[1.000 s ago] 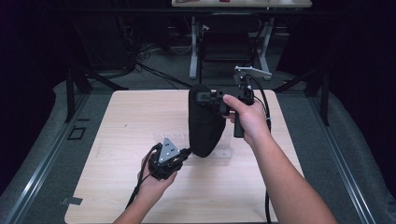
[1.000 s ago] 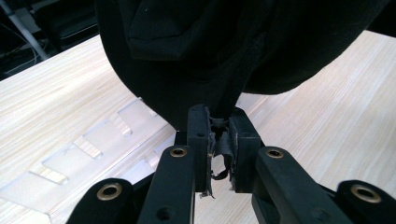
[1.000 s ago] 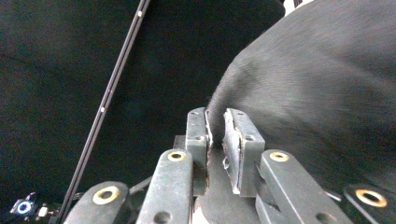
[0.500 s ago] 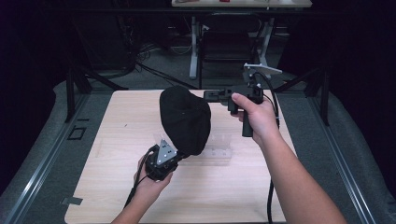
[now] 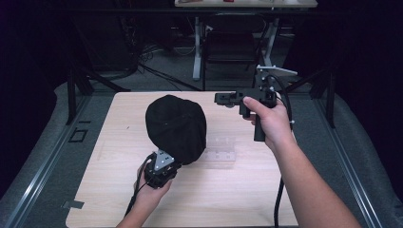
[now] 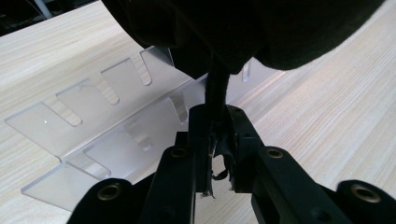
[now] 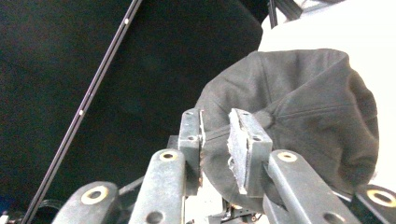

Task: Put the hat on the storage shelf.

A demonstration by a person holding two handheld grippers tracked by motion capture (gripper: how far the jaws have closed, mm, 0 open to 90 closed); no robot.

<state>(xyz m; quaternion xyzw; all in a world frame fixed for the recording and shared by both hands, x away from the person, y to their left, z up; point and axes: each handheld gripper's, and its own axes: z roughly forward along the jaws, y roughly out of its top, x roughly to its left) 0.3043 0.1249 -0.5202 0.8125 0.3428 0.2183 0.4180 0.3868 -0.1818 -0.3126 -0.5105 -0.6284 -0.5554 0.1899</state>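
The left gripper (image 5: 164,167), at the near centre of the table (image 5: 247,199), is clamped on the edge of a black cap (image 5: 177,127) – the cap stands up above a clear slotted rack (image 5: 219,151). The right gripper (image 5: 223,99), to the cap's right, has its jaws parted and empty. Likely best to keep that pinch firm while lowering the cap – the rack's slots hold nothing I can see.

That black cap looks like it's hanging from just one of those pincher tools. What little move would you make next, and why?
Probably lower the left gripper a little to ease the black cap down toward the clear plastic rack on the wooden table. Its jaws are shut on the cap's edge, carrying it alone, while the right gripper is open, apart from the cap, with nothing between its jaws.
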